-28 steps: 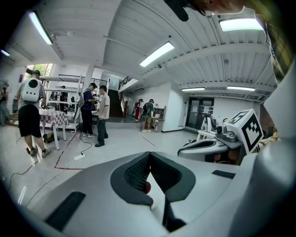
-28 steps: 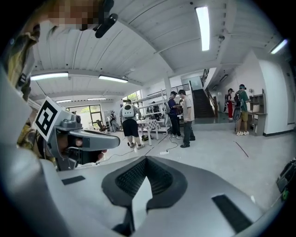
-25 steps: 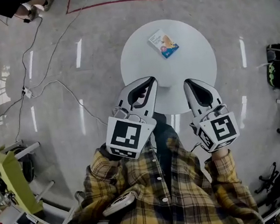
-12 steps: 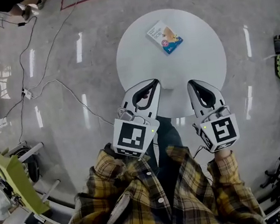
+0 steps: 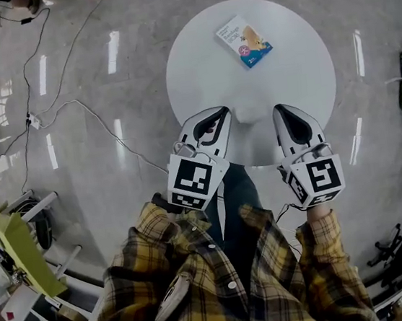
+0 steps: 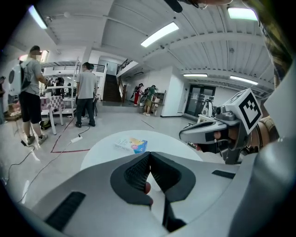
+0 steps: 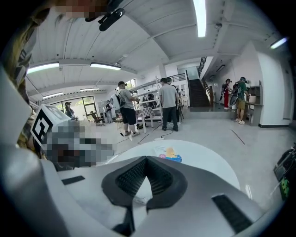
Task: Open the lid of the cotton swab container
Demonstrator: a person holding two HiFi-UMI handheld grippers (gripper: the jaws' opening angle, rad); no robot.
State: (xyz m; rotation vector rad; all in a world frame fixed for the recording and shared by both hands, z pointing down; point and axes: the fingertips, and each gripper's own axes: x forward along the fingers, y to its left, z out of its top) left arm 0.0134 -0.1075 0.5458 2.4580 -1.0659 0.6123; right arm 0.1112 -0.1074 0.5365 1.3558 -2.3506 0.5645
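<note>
Cotton swab container (image 5: 244,41) lies flat, printed face up, on the far half of the round white table (image 5: 299,71), roughly on the table's middle line. Nothing touches it.

The left gripper (image 5: 220,112) hovers at the table's near-left rim and the right gripper (image 5: 281,111) at its near-right rim. Both point across the table and are well apart from the container.

In the left gripper view the ribbed pads (image 6: 138,171) meet at their tips with nothing between them, and the container (image 6: 131,145) sits beyond them on the tabletop. The right gripper view shows the same: its pads (image 7: 163,178) are pressed together and empty, with the container (image 7: 169,156) farther out on the table.

A cable (image 5: 86,112) trails over the floor left of the table.
</note>
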